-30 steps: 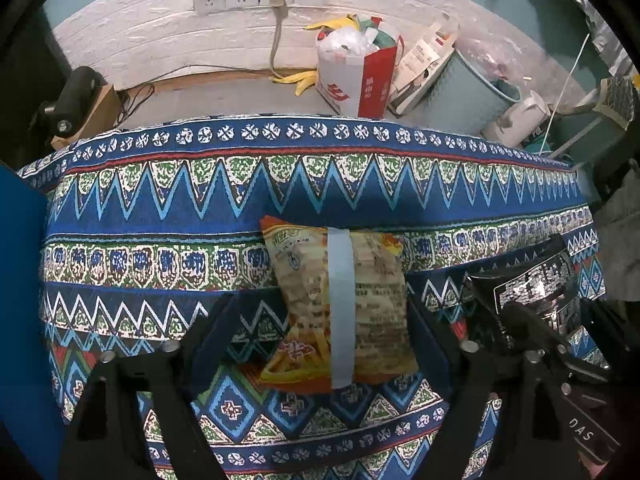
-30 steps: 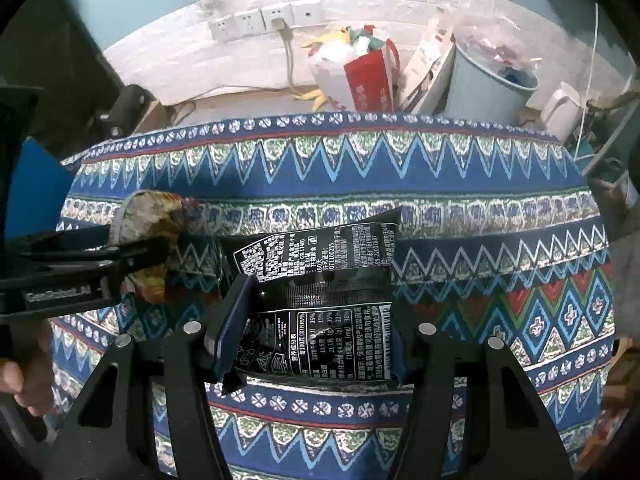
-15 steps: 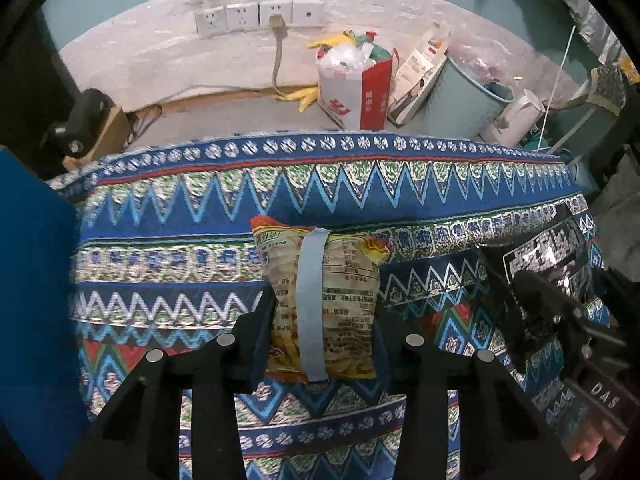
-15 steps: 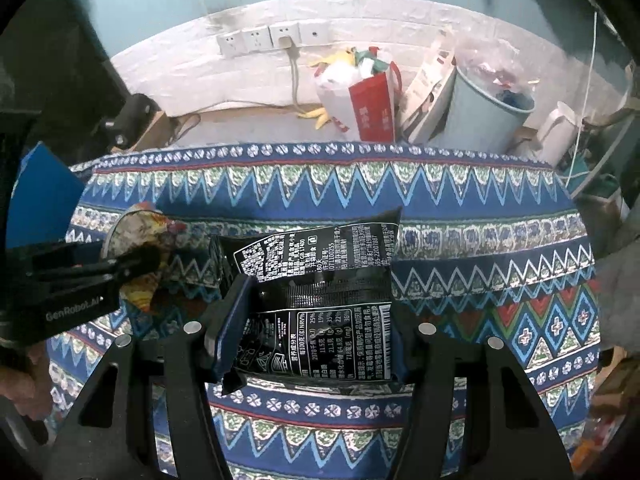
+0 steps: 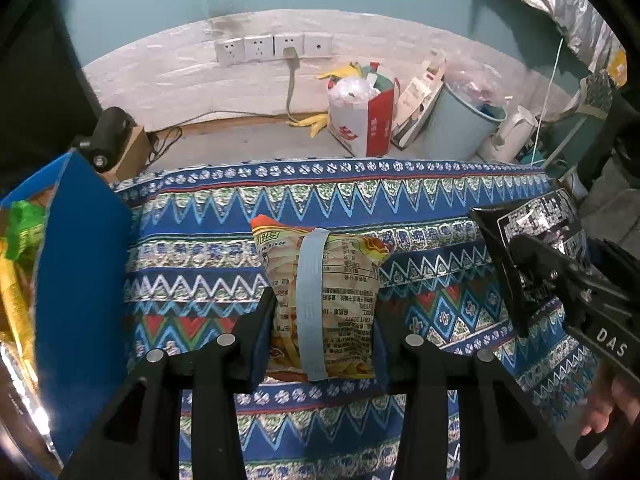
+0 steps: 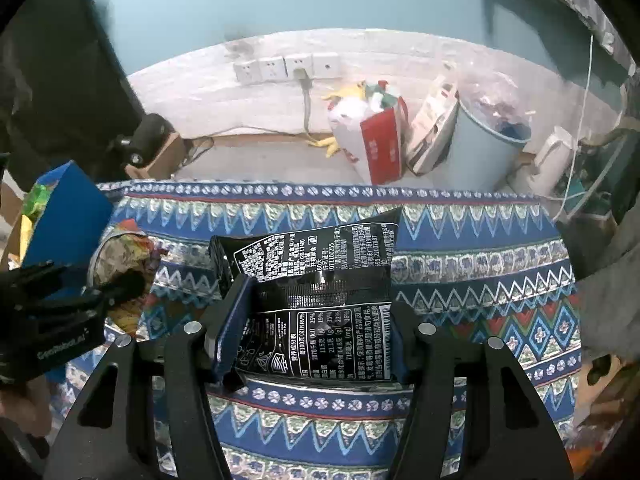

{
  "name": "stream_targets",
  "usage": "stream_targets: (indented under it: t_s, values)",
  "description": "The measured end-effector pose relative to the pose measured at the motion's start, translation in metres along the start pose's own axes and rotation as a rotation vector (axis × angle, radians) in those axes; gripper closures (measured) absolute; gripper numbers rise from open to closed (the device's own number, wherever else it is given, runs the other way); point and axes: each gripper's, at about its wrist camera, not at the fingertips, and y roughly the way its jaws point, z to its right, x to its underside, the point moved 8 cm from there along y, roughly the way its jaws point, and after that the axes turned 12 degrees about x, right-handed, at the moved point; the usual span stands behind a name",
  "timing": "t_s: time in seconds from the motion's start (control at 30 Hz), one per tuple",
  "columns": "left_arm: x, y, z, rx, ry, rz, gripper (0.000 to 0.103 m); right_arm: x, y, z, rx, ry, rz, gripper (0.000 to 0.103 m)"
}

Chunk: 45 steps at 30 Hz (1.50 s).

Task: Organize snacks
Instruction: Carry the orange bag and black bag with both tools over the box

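Patterned blue cloth covers the table, wall sockets behind. Left gripper clamps an orange chip bag low down; right gripper pinches a black snack packet — both light, crinkly, crushable, best held at the sides. Beside them, a blue box — contents mostly cut off.

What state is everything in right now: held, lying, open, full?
Left gripper: shut on the orange crisp packet.
Right gripper: shut on the black snack packet.
Blue box: open, snacks inside.
Pale blue bin: full.
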Motion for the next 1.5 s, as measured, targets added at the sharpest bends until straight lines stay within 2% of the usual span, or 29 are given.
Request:
stream_targets:
  t_s: [0.3,0.77,0.93,1.5]
  values:
    - [0.005,-0.043,-0.011,-0.009,-0.012,0.060,0.061,-0.012,-0.033,-0.018,-0.021,-0.006,0.049,0.044]
    - [0.015,-0.119,-0.046,-0.046,-0.028,0.187,0.061,-0.025,-0.079,-0.081,-0.084,-0.069,0.122,0.044]
    - [0.022,-0.139,-0.063,-0.041,-0.065,0.211,0.061,-0.028,-0.092,-0.104,-0.111,-0.094,0.139,0.044]
    - [0.047,-0.188,-0.143,-0.109,-0.201,0.277,0.061,-0.040,-0.115,-0.199,-0.219,-0.177,0.167,0.044]
